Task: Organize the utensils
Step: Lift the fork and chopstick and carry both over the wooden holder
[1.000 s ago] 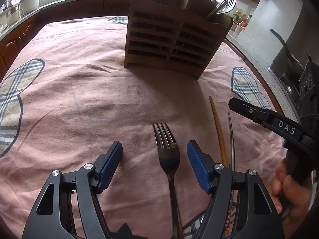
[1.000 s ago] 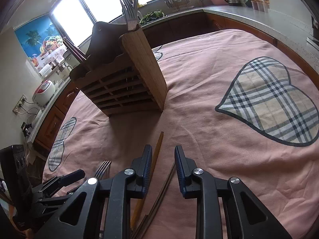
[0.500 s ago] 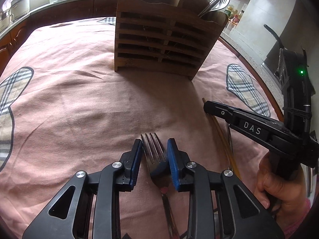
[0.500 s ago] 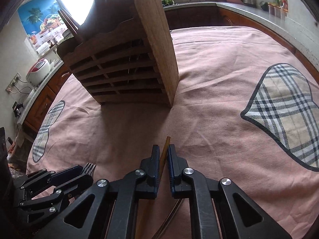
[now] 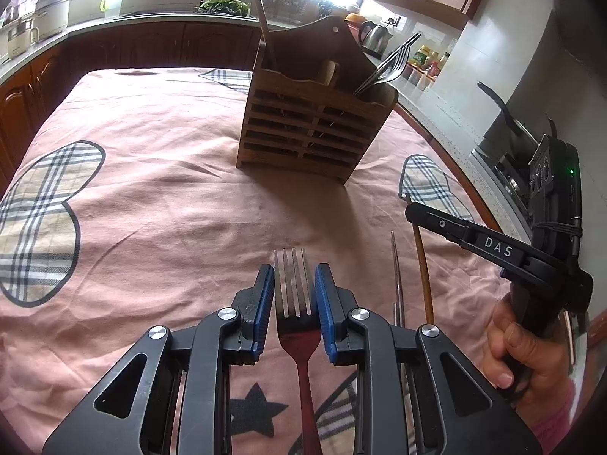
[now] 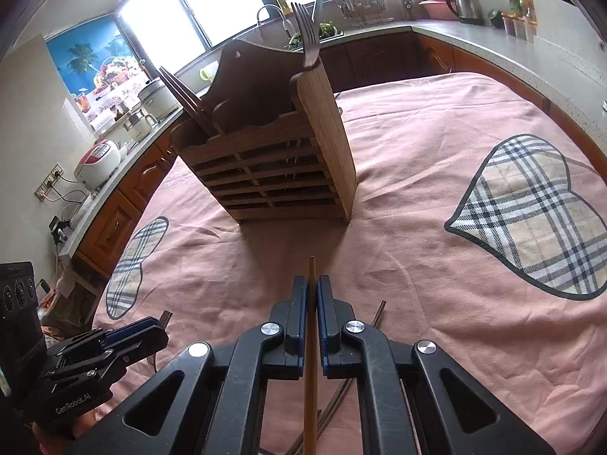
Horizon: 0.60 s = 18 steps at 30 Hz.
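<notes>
Our left gripper (image 5: 294, 295) closes its blue pads on a fork (image 5: 293, 303); our right gripper (image 6: 312, 309) pinches a wooden chopstick (image 6: 311, 341). Only the right view shows chopsticks in the wooden caddy's (image 6: 265, 174) far compartment. Both handles run out of frame below.

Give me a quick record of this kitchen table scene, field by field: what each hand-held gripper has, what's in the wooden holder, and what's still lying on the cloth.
Left hand-held gripper: closing on a metal fork, pads at both sides of its tines
Right hand-held gripper: shut on a light wooden chopstick
Wooden holder: upright on the pink cloth; forks in its right end, dark chopsticks in its left end
Still on cloth: a thin dark chopstick, between the two grippers
Setting: kitchen counter with kettle behind
</notes>
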### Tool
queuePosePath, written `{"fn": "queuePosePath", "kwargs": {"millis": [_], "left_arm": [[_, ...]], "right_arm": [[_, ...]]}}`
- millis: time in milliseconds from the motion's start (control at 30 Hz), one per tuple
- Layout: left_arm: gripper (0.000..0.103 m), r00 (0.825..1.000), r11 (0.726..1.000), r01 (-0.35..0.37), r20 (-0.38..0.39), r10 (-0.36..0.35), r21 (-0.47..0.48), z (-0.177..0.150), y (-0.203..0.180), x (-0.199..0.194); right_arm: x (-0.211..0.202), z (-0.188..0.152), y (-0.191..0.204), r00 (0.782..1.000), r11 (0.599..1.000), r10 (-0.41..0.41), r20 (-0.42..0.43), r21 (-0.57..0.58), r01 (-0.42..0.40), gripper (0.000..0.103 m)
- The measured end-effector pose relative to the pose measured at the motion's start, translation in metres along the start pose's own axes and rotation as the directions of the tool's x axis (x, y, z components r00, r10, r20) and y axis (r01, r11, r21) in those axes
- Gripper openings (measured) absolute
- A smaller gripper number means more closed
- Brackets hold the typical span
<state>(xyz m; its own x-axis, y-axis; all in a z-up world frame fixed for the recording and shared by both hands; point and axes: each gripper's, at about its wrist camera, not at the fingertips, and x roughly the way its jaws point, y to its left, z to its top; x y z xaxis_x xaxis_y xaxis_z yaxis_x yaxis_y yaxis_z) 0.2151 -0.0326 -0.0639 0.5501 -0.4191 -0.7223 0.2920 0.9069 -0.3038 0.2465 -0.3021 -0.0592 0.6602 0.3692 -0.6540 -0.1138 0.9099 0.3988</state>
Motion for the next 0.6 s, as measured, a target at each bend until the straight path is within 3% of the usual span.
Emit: {"fn": "queuePosePath", "kwargs": {"millis": [600], "left_arm": [[0.020, 0.989, 1.000, 0.024, 0.145, -0.024, 0.000, -0.024, -0.009, -0.081]], "right_arm": [[-0.081, -0.012, 0.026, 0.988, 0.998, 0.058, 0.141, -0.030, -0.055, 0.005]]}}
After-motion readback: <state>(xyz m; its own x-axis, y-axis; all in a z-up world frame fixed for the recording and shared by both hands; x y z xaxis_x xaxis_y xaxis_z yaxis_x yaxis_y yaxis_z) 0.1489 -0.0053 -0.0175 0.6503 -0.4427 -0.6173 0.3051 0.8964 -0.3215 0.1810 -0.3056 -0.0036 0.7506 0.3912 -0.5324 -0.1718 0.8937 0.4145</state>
